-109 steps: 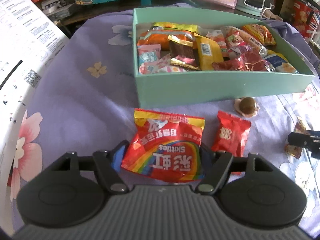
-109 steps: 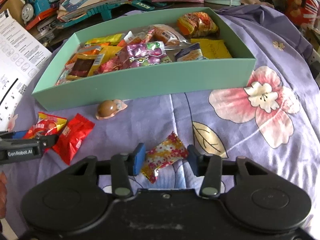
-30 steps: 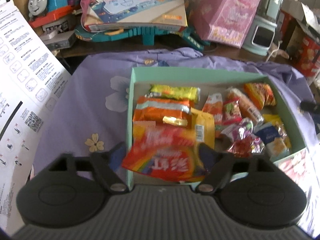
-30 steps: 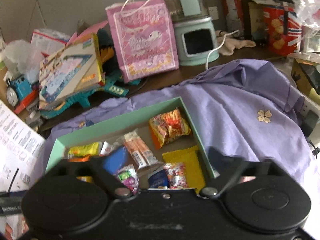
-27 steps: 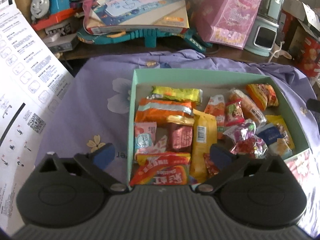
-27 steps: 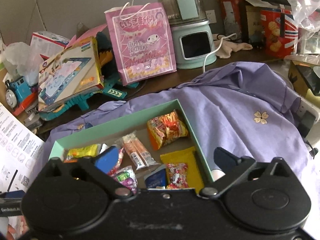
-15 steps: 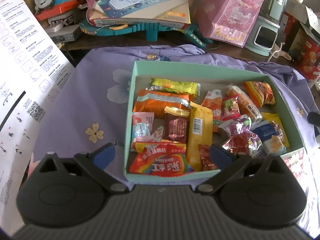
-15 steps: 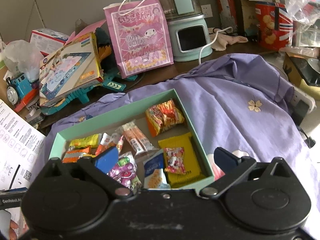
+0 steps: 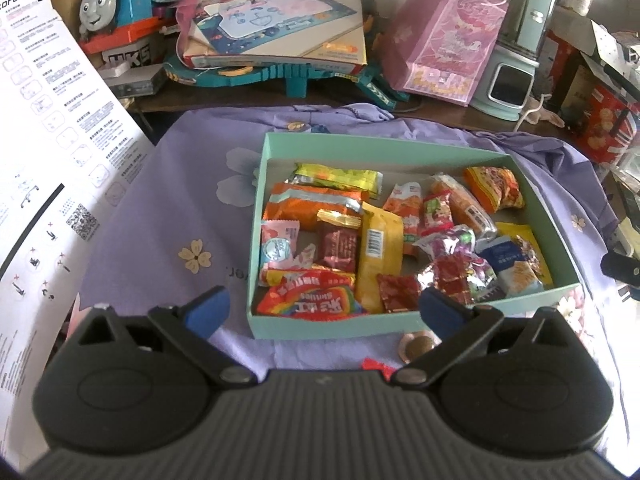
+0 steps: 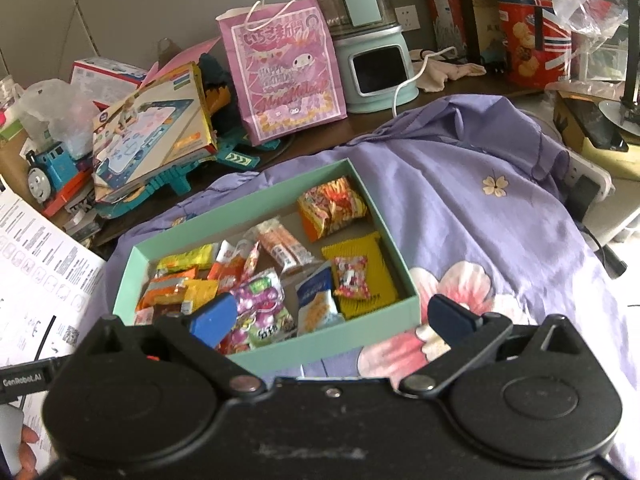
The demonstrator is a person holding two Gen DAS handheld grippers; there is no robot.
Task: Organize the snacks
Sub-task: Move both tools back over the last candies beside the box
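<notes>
The left tongs [image 9: 322, 306] hang wide open over the near edge of the mint-green box [image 9: 332, 327], with nothing between their blue pads; the jaws have just finished spreading. The rainbow Skittles bag [image 9: 310, 300] lies inside the box at its near left corner, just beyond the tongs and between their two tips as seen from the left wrist, flat against the front wall and clear of both pads. Beside it in the box sit a yellow packet [image 9: 378, 256], a dark red wrapped sweet [image 9: 338, 246] and a small red packet [image 9: 398, 298].

Outside the box, on the purple flowered cloth [image 9: 168, 216] that covers the counter, a round chocolate sweet [image 9: 418, 346] rests just in front of the box wall, close to the right-hand pad of the left tongs. A scrap of red wrapper [image 9: 376, 366] peeks out near it, mostly hidden behind the tongs' body.

The right tongs [image 10: 332, 314] are also spread wide and hold nothing. They hover above the near right part of the same box [image 10: 328, 340], where a small flowery candy packet [image 10: 352, 276] lies on a yellow pouch [image 10: 368, 280], beyond the tips and untouched.
</notes>
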